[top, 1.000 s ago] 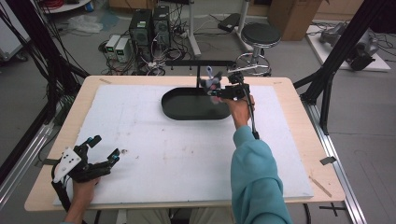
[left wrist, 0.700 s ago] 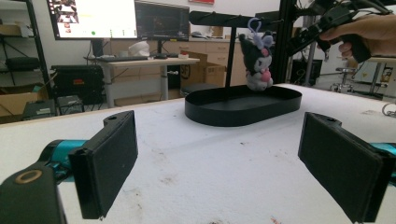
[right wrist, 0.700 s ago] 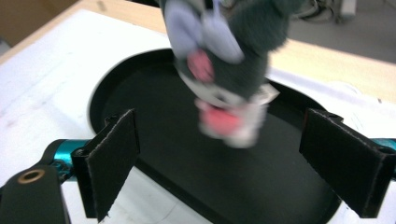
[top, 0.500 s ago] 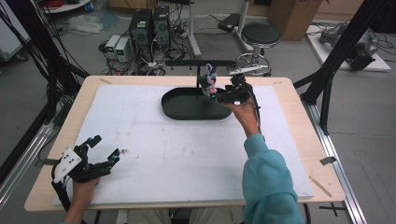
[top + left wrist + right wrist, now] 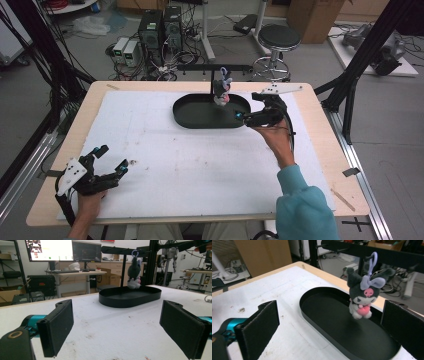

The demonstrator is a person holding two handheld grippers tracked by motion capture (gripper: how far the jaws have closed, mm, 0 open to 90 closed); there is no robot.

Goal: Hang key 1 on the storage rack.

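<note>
A grey plush toy [image 5: 221,90] with a lilac bow and pink heart hangs by its ring from the black bar [image 5: 215,67] of a stand. It dangles over a black oval tray [image 5: 190,120]. My right gripper [image 5: 246,106] is open just right of the tray's end, apart from the toy. In the right gripper view the plush toy [image 5: 362,300] hangs between and beyond the open right gripper [image 5: 332,327], above the tray [image 5: 312,315]. My left gripper [image 5: 112,159] rests open at the front left of the table, holding nothing. The left gripper [image 5: 121,332] faces the distant tray [image 5: 130,297] and plush toy [image 5: 134,273].
A white mat [image 5: 200,165] covers the wooden table [image 5: 325,165]. A tiny pale scrap [image 5: 132,161] lies beside the left gripper. A stool [image 5: 280,37], computers [image 5: 160,27] and dark frame posts [image 5: 370,55] stand beyond the table's far edge.
The right gripper has let go of the plush toy, which now hangs from the bar, and has drawn back to the right and toward the person. The left gripper has stayed put.
</note>
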